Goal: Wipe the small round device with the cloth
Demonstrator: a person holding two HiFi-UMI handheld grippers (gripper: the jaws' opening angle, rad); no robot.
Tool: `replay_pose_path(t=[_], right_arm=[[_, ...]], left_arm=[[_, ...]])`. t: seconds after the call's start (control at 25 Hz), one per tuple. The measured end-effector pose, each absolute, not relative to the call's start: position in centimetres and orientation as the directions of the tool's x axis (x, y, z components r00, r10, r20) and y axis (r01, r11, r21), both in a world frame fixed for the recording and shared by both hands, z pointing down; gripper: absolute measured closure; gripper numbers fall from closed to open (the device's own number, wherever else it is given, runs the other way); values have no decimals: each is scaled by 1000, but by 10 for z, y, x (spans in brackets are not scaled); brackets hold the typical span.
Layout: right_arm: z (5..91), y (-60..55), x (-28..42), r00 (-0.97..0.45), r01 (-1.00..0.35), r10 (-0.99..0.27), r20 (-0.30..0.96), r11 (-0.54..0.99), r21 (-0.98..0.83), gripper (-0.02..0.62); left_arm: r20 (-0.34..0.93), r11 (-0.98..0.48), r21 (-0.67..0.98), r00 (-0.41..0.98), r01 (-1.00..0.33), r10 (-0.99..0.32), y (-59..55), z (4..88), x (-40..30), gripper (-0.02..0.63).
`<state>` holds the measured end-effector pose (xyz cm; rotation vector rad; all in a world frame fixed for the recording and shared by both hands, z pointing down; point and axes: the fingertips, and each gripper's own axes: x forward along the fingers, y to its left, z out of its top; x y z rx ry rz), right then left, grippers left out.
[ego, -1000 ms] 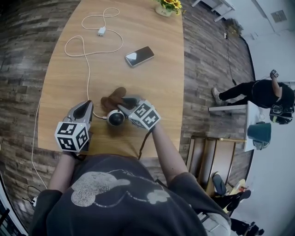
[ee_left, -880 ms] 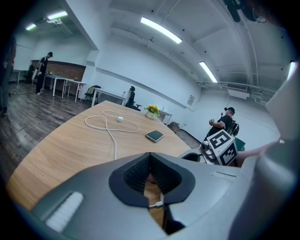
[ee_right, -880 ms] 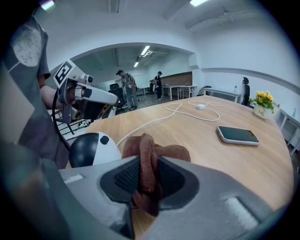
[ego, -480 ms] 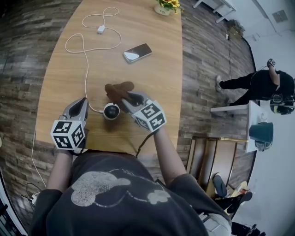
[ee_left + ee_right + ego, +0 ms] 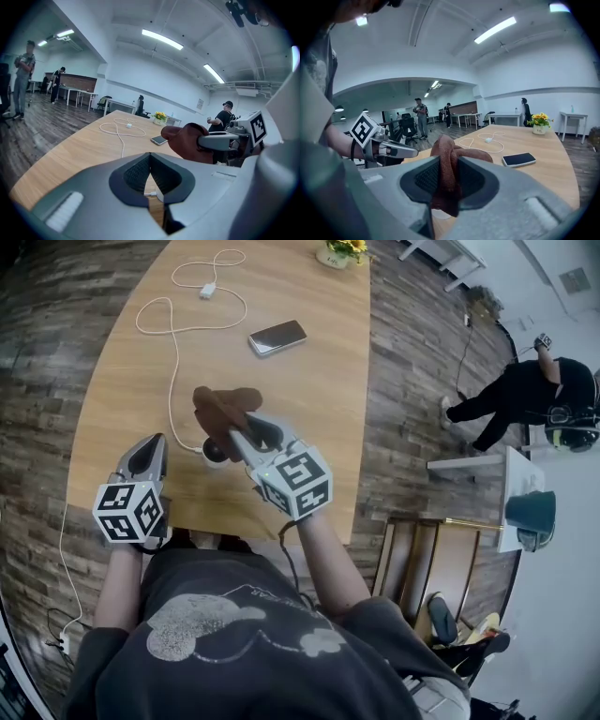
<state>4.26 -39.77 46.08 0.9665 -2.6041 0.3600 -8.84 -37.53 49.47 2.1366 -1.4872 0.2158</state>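
Observation:
The small round white device (image 5: 212,455) sits on the wooden table (image 5: 309,418), half hidden under my right gripper (image 5: 236,433). That gripper is shut on a brown cloth (image 5: 219,407), which bunches out past its tips above the device. In the right gripper view the cloth (image 5: 447,154) fills the space between the jaws, with a sliver of white below it. My left gripper (image 5: 150,441) is shut on nothing, left of the device and apart from it. The left gripper view shows the cloth (image 5: 190,140) raised at the right.
A white cable (image 5: 172,362) runs from the device to a charger plug (image 5: 206,291) at the table's far end. A phone (image 5: 277,336) lies beyond the cloth and a flower pot (image 5: 341,251) stands at the far edge. People stand off the table at the right.
My right gripper has lifted with the cloth and moved left, from beside the device to over it. The left gripper has drawn back a little from the device.

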Motion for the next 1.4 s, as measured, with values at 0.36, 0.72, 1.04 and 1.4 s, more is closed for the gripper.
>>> replay_pose_path(t=[0.36, 0.72, 1.04, 1.4], right_arm=[[496, -363, -4, -635, -731, -615, 468, 674, -106, 512], [521, -352, -29, -563, -787, -643, 519, 608, -101, 512], [551, -341, -39, -514, -822, -648, 561, 559, -107, 512], [588, -331, -44, -485, -835, -610, 627, 535, -125, 512]], left_arm=[[397, -323, 336, 444, -885, -804, -365, 491, -113, 588], [404, -364, 340, 484, -867, -776, -346, 496, -145, 588], [409, -402, 348, 523, -847, -748, -340, 501, -155, 587], [419, -438, 355, 559, -826, -715, -335, 506, -158, 588]])
